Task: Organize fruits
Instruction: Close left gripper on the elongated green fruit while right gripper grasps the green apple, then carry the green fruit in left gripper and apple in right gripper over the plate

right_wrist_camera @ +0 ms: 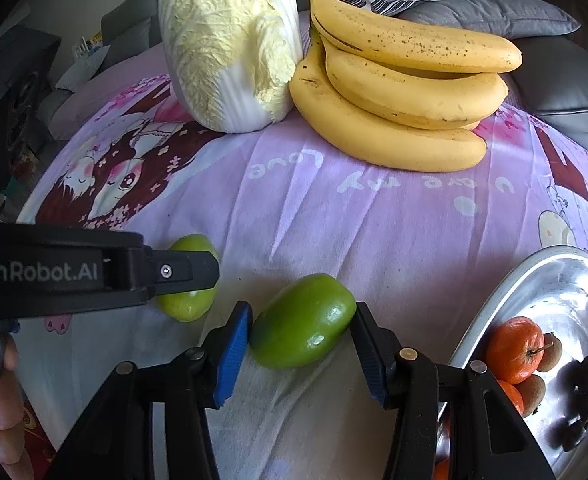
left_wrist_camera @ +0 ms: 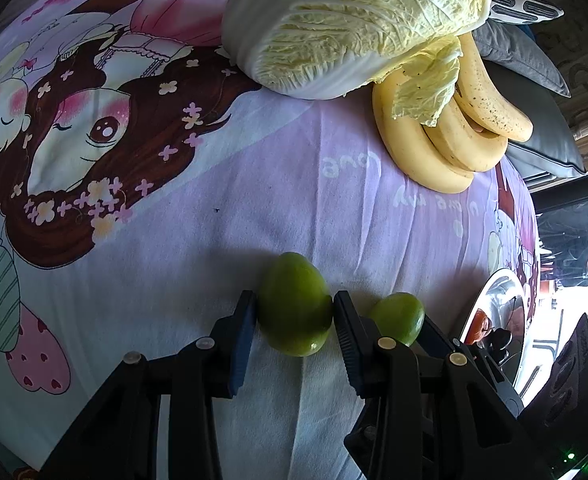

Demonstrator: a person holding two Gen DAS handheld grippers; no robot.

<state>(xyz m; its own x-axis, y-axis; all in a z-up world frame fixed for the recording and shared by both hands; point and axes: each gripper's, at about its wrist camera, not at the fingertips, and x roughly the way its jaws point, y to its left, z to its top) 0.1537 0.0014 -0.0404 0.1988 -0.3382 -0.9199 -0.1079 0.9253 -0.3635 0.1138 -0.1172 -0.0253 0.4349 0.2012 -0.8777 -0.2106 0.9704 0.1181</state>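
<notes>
Two green fruits lie on the pink printed cloth. My left gripper is shut on the left green fruit, its pads touching both sides; this fruit shows in the right wrist view, partly behind the left gripper. My right gripper is shut on the right green fruit, which rests on the cloth; it also shows in the left wrist view. A silver plate at the right holds oranges, small brown fruits and dark cherries.
A napa cabbage and a bunch of bananas lie at the far side of the cloth. Grey cushions sit behind at the right. The plate's rim shows at the right of the left wrist view.
</notes>
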